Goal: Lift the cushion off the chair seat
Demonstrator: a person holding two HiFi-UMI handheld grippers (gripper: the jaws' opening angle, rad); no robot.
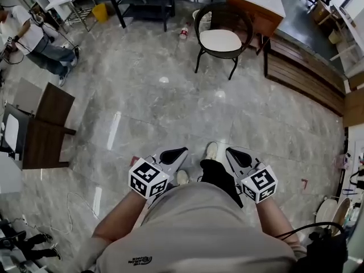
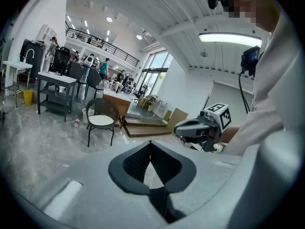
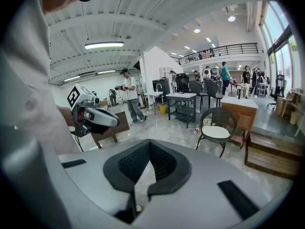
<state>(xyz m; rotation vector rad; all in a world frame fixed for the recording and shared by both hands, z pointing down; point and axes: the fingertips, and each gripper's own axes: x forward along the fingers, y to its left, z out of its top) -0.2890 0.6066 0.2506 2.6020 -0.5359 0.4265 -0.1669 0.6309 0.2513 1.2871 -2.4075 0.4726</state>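
Observation:
A black round-backed chair (image 1: 223, 21) stands far across the floor, with a white cushion (image 1: 220, 40) lying flat on its seat. It shows small in the left gripper view as chair (image 2: 107, 109) and cushion (image 2: 101, 120), and in the right gripper view as chair (image 3: 223, 117) and cushion (image 3: 216, 132). Both grippers are held close in front of the person's body, far from the chair. My left gripper (image 1: 177, 153) is shut and empty. My right gripper (image 1: 238, 156) is shut and empty too. Their jaws (image 2: 150, 143) (image 3: 150, 143) meet at the tips.
A wooden stepped platform (image 1: 304, 70) and a wooden cabinet (image 1: 259, 7) stand right of the chair. A small can (image 1: 183, 33) lies on the floor near it. A black metal table (image 1: 142, 1), a yellow bin (image 1: 100, 12) and a person (image 1: 34, 38) are at the far left.

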